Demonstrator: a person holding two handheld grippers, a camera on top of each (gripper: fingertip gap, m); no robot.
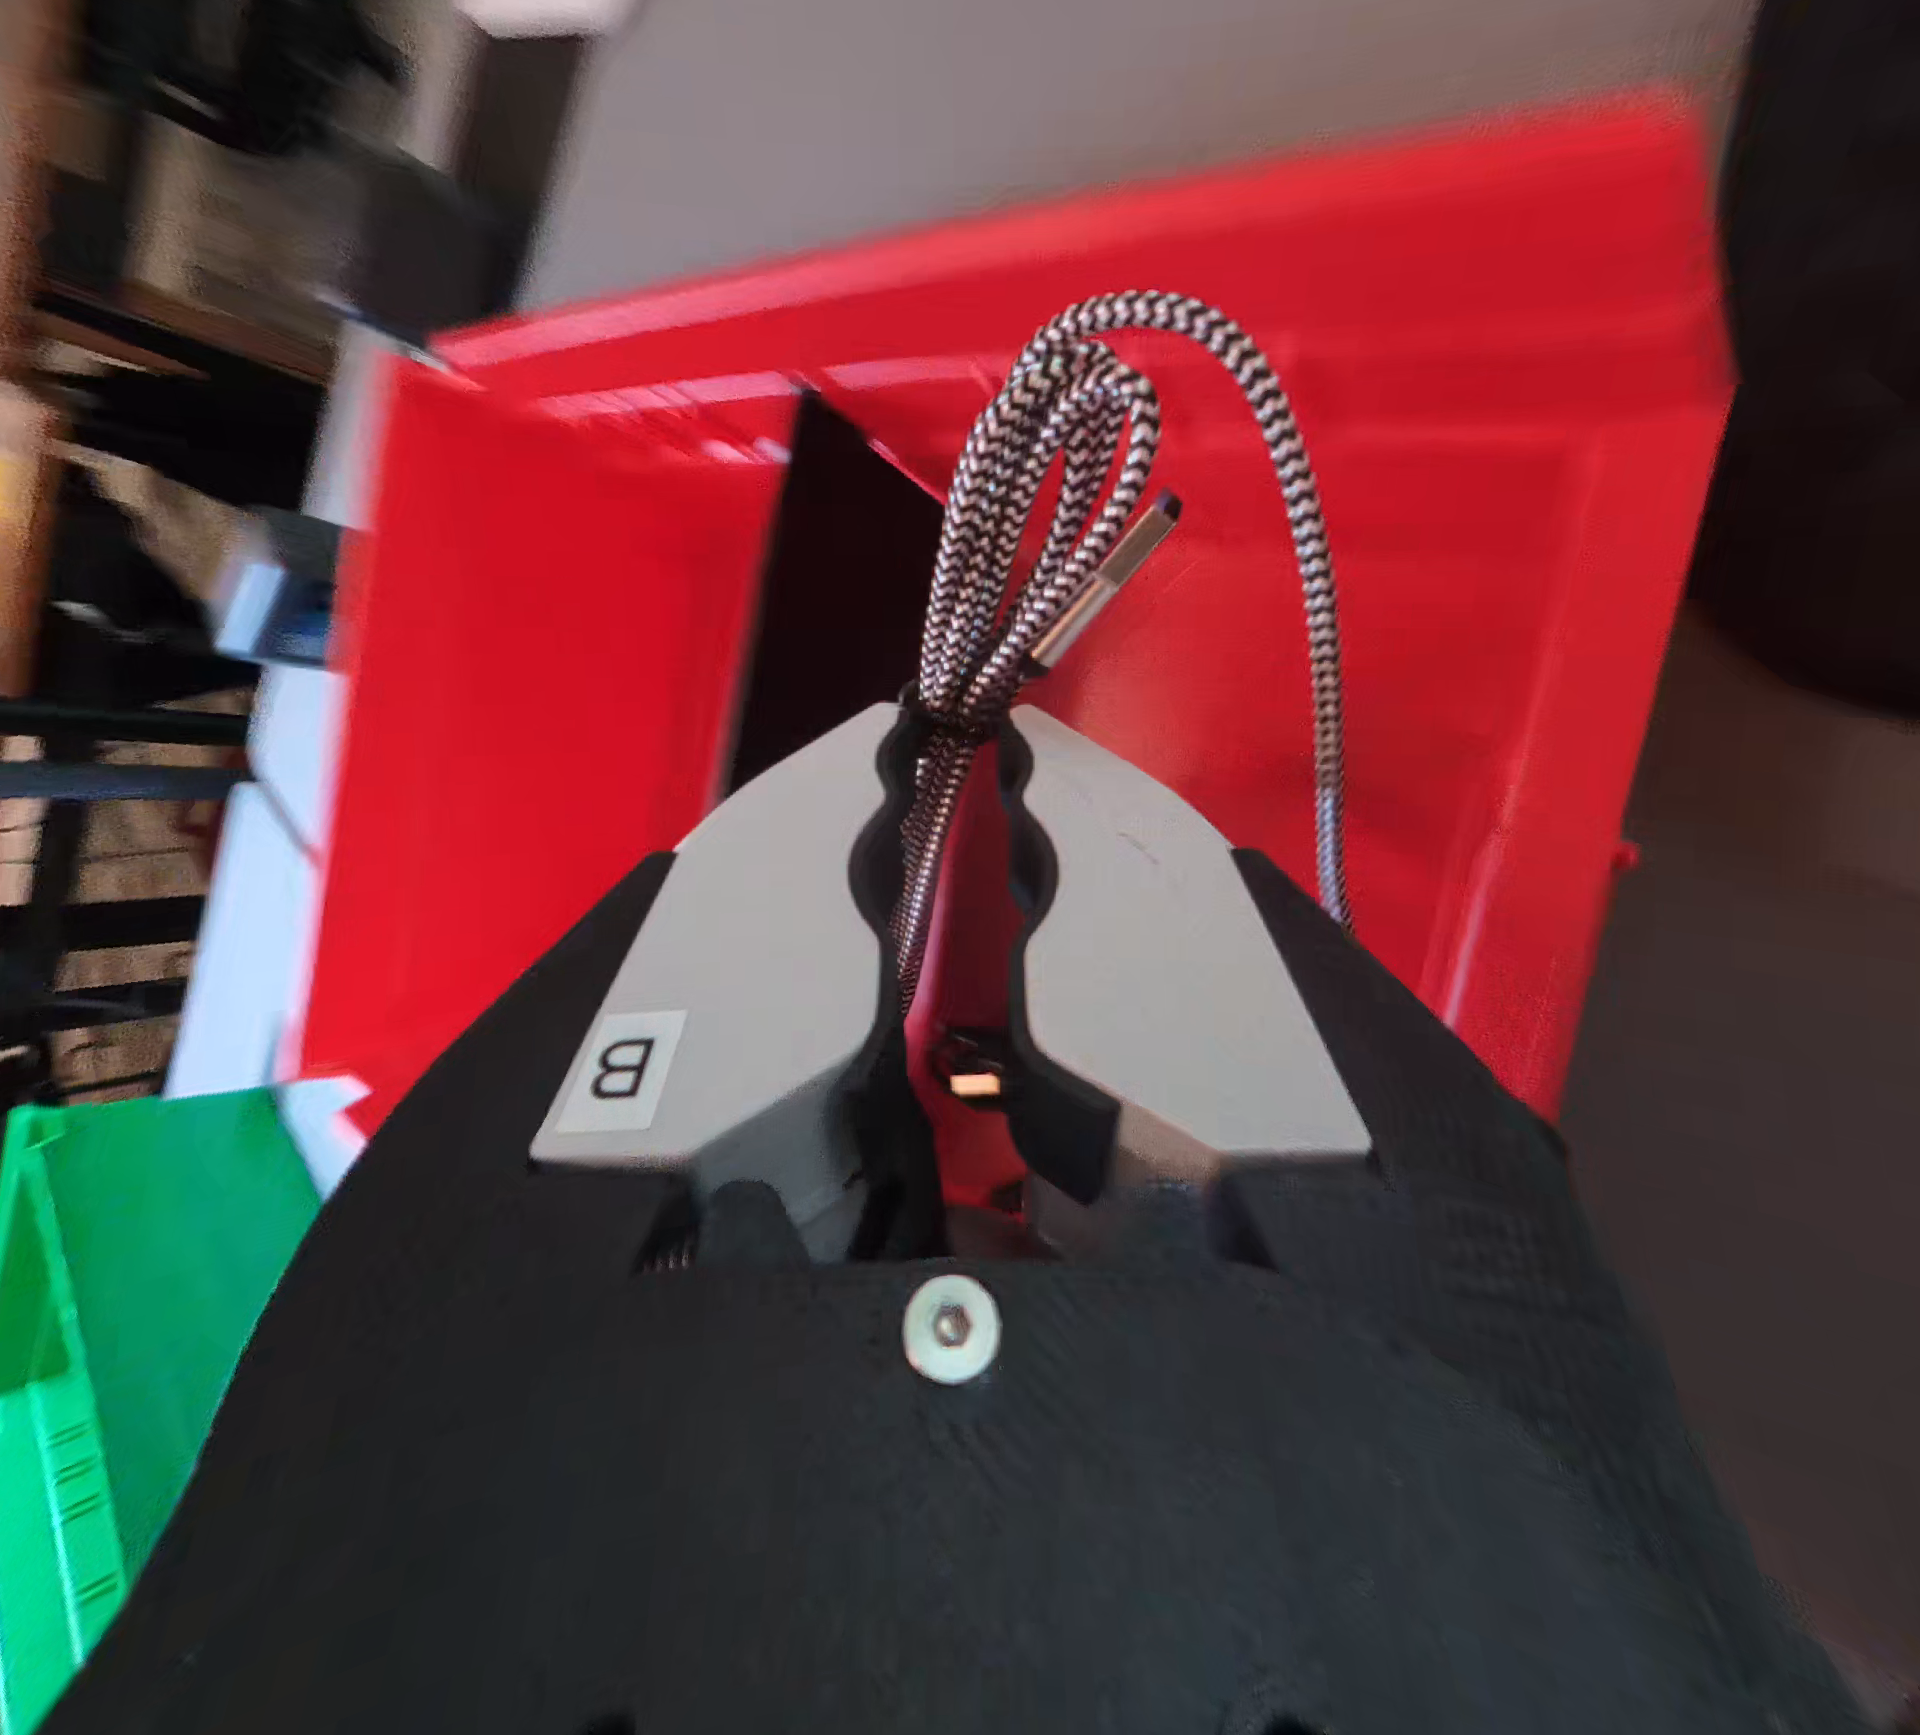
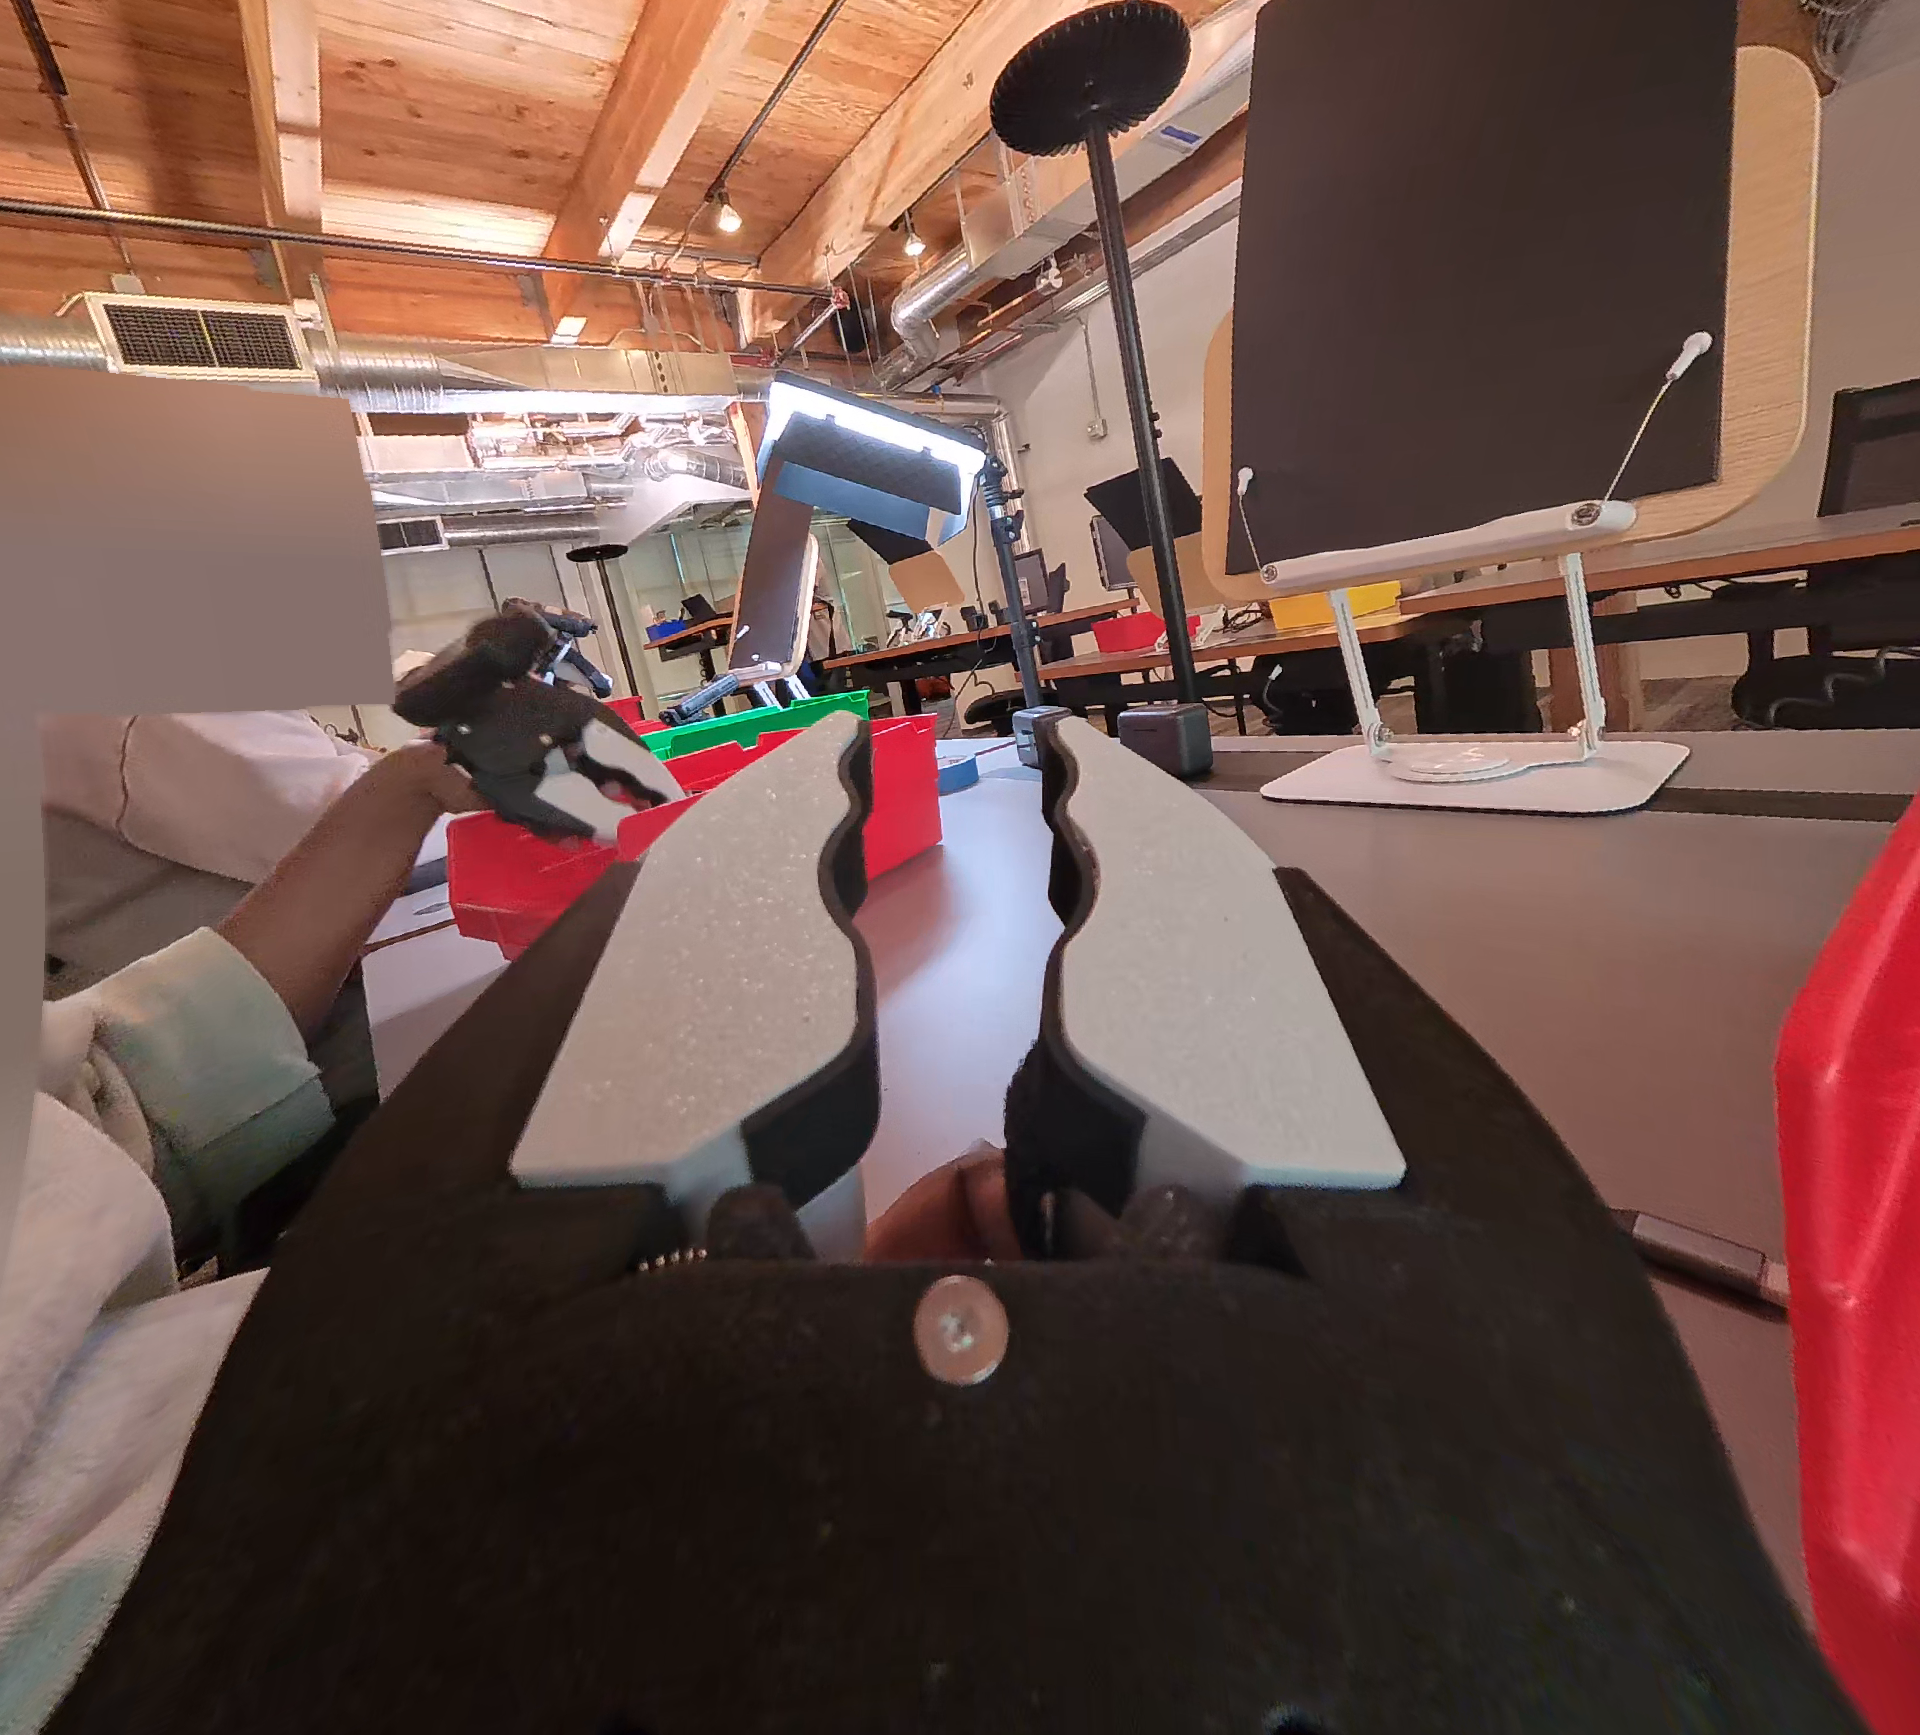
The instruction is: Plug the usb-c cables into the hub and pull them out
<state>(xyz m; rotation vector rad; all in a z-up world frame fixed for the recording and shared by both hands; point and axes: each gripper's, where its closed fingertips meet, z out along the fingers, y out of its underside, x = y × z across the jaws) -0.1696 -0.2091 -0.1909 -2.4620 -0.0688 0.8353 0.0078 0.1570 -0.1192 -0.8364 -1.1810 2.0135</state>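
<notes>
My left gripper [image 1: 961,724] is shut on a bundled black-and-white braided usb-c cable [image 1: 1049,480] and holds it over a red bin [image 1: 540,646]. A silver plug [image 1: 1117,579] of the cable sticks out past the fingertips, and a second plug [image 1: 971,1077] hangs under the fingers. A black divider [image 1: 831,584] stands in the bin. My right gripper [image 2: 951,740] is open and empty, low over the grey table [image 2: 1455,937]. In the right wrist view the left gripper [image 2: 561,766] dips into the red bin [image 2: 894,812], held by a person's hand. No hub is in view.
A green bin [image 1: 135,1270] lies left of the red bin, and shows behind it in the right wrist view [image 2: 758,724]. A red container [image 2: 1860,1218] stands close on the right. A black board on a white stand [image 2: 1475,231], a black pole [image 2: 1143,438] and two small grey blocks [image 2: 1164,735] stand farther back. The gap from one gripper's tips to the other's is roughly 45 cm.
</notes>
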